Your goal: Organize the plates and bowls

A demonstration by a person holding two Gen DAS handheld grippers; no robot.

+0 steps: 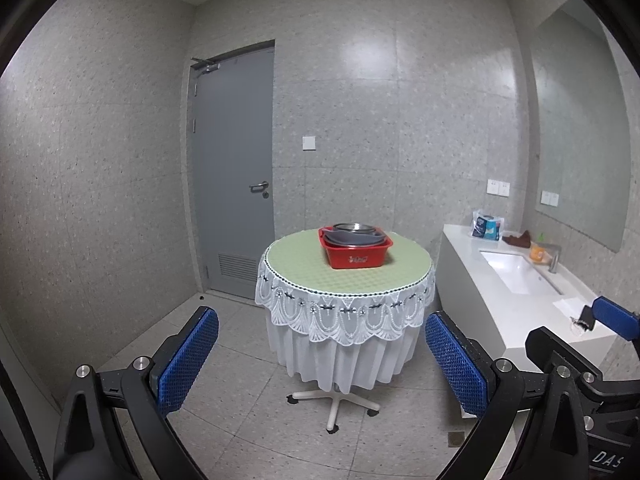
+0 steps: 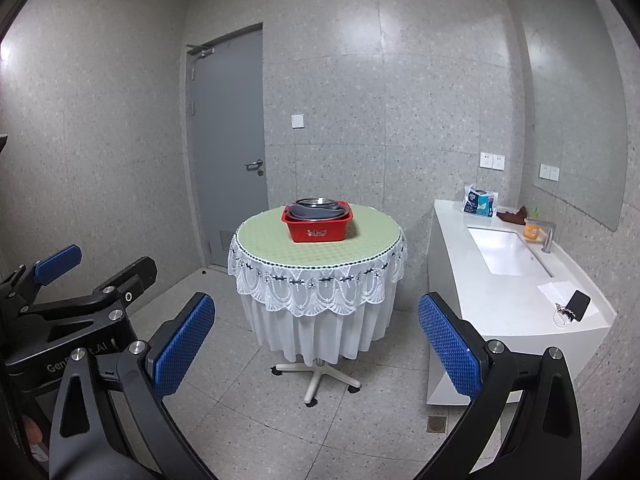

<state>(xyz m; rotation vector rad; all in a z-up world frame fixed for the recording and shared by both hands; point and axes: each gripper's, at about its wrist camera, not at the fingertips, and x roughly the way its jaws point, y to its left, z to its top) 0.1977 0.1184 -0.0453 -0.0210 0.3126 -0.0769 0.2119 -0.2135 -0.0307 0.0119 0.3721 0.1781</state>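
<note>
round table (image 1: 308,276) | green cloth, lace edge | red basin (image 1: 355,254) on top

Ahead of me a basin (image 1: 355,253) holding stacked dishes (image 1: 352,234) sits on the round table (image 1: 344,280). The sink counter (image 2: 516,300) lies to its right, the door (image 1: 234,168) behind-left.

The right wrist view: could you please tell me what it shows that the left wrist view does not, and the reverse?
Only the right wrist view shows the black phone on the counter clearly, and the left hand-held gripper from the side. Only the left wrist view shows part of the right hand-held gripper, which hides the phone. Both share the round table, red basin of dishes, grey door and sink.
</note>
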